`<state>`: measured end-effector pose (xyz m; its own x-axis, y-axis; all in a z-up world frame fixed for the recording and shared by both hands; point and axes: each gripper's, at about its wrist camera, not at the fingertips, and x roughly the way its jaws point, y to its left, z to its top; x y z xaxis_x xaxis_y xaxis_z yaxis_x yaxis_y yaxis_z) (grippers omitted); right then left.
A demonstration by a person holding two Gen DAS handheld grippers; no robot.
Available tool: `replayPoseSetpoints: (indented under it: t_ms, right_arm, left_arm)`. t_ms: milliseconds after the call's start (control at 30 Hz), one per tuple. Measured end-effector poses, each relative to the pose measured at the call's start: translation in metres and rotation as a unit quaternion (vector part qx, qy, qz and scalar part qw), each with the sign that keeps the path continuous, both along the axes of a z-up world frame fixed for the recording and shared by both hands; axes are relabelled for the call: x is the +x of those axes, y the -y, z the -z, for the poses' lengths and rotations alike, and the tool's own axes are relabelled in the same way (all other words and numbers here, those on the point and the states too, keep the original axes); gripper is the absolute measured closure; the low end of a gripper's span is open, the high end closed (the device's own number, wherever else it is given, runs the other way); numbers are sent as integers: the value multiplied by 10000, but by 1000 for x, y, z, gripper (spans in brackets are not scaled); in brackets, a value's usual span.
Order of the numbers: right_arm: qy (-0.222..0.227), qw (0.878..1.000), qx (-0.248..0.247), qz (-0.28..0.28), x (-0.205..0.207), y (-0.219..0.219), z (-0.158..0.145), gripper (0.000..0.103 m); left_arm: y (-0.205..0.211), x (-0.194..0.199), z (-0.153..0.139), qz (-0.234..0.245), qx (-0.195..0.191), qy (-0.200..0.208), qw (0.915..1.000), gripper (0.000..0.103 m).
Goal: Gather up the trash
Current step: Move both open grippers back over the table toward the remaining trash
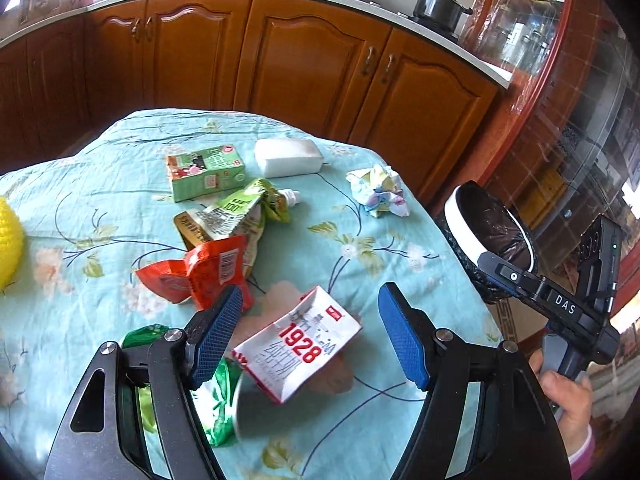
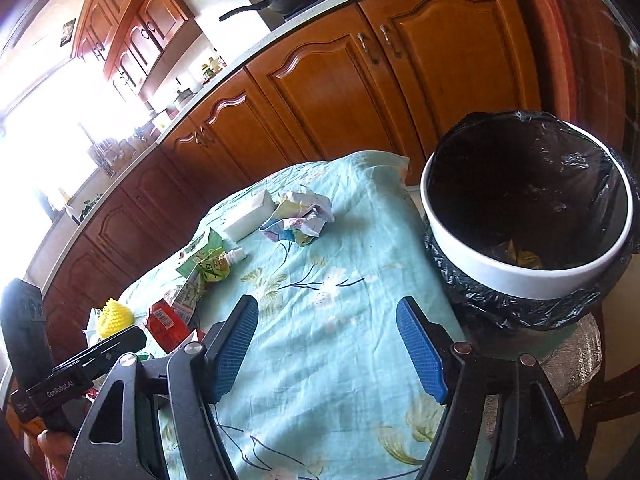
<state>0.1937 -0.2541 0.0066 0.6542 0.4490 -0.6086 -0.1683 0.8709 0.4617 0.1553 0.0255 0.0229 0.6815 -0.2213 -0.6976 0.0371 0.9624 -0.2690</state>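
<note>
Litter across a cloth-covered bench, both tongs spread wide and holding nothing.

The bench (image 1: 360,240) in its blue floral cloth lies under both tongs; the bin (image 2: 480,268) with its black liner stands just right of and beyond the right tongs (image 2: 328,346). A white carton printed 1928 (image 1: 300,344) lies between the left tongs' (image 1: 310,328) pads. Past them lie a red pouch (image 1: 200,276), a green carton (image 1: 204,172), and a crumpled paper ball (image 1: 378,190).
</note>
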Motion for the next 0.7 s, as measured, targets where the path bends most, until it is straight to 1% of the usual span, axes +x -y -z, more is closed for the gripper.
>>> replayPoseSetpoints:
  t_ms: [300, 467, 600, 700]
  right_arm:
    - [-7, 9997, -62, -224, 14, -21, -3, 30]
    - [1, 9994, -129, -329, 28, -33, -6, 30]
    - [30, 9991, -178, -383, 41, -42, -8, 30]
    - [34, 9988, -217, -431, 54, -47, -8, 30]
  left_arm:
    - [-33, 2, 5, -385, 57, -40, 9992, 31]
    - [-47, 8, 12, -551, 80, -150, 9983, 30]
    - [-53, 16, 19, -548, 111, -292, 9980, 29]
    - [-50, 23, 27, -446, 185, -434, 9979, 29]
